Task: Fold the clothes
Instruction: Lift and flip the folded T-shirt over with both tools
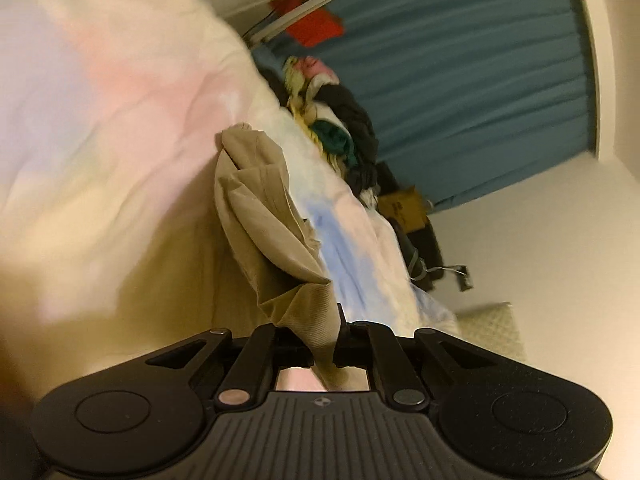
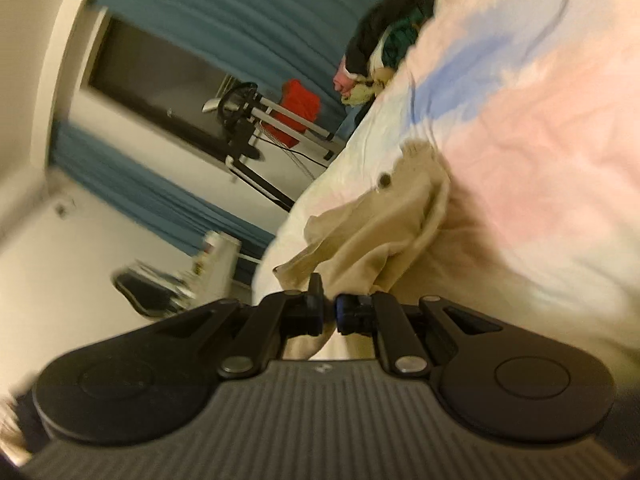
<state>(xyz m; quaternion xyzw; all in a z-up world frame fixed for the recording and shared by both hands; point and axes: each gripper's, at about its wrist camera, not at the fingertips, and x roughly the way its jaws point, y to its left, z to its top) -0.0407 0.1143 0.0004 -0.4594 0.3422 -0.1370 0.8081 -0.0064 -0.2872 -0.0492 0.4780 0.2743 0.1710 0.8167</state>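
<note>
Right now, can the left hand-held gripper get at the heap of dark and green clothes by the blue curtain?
Probably not: the left hand-held gripper is shut on the beige corduroy garment, and the heap lies far beyond.

Motion blur smears the bedsheet (image 2: 540, 128). Khaki cloth (image 1: 276, 232) hides the left jaws. The clothes pile (image 1: 340, 120) is indistinct.

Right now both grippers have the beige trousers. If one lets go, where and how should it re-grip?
Probably the waistband edge near the button on the beige trousers, approached from the open side away from the bedsheet. There the cloth hangs free and bunched, so the edge is exposed. The left hand-held gripper and right hand-held gripper already pinch hanging folds.
</note>
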